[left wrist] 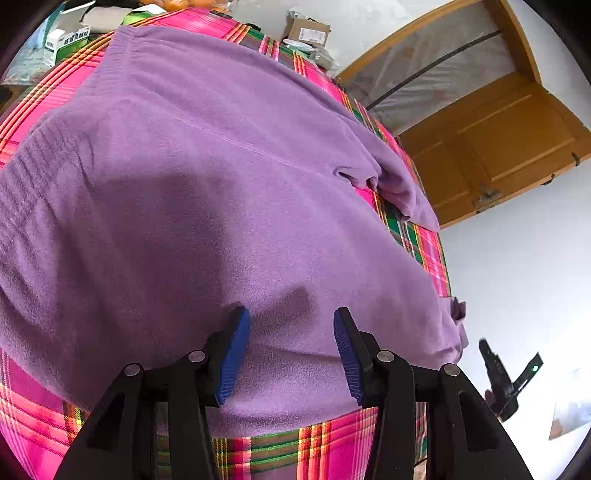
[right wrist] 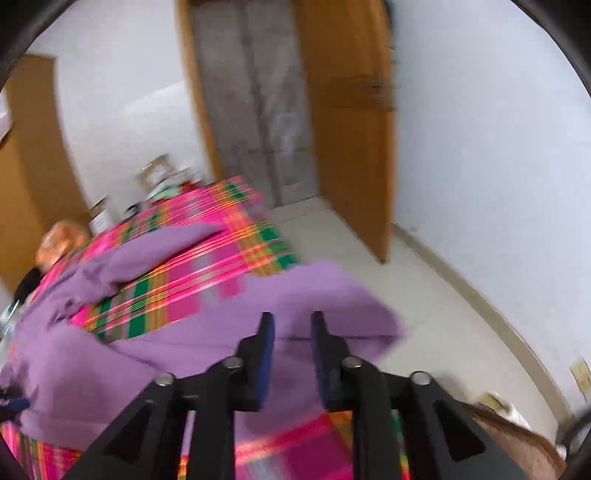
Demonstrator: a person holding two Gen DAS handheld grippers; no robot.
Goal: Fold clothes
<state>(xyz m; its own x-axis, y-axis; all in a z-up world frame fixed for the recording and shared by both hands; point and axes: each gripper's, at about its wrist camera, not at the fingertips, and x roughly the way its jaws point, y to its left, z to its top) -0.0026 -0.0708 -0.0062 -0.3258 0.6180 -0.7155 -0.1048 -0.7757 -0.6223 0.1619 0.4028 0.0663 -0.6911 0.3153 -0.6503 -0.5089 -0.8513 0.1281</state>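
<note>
one purple fleece sweater spread flat across the pink plaid tablecloth, soft nap, ribbed hem at the left edge, one sleeve cuff folded near the far side. two grippers in play: left gripper with blue pads spread wide over the fleece, right gripper half open above a sleeve, blurred. two cardboard boxes sit beyond.

both wrist cameras look forward past their own fingers, close above the purple fleece sweater on the plaid cloth, sharing the wooden door beyond.
</note>
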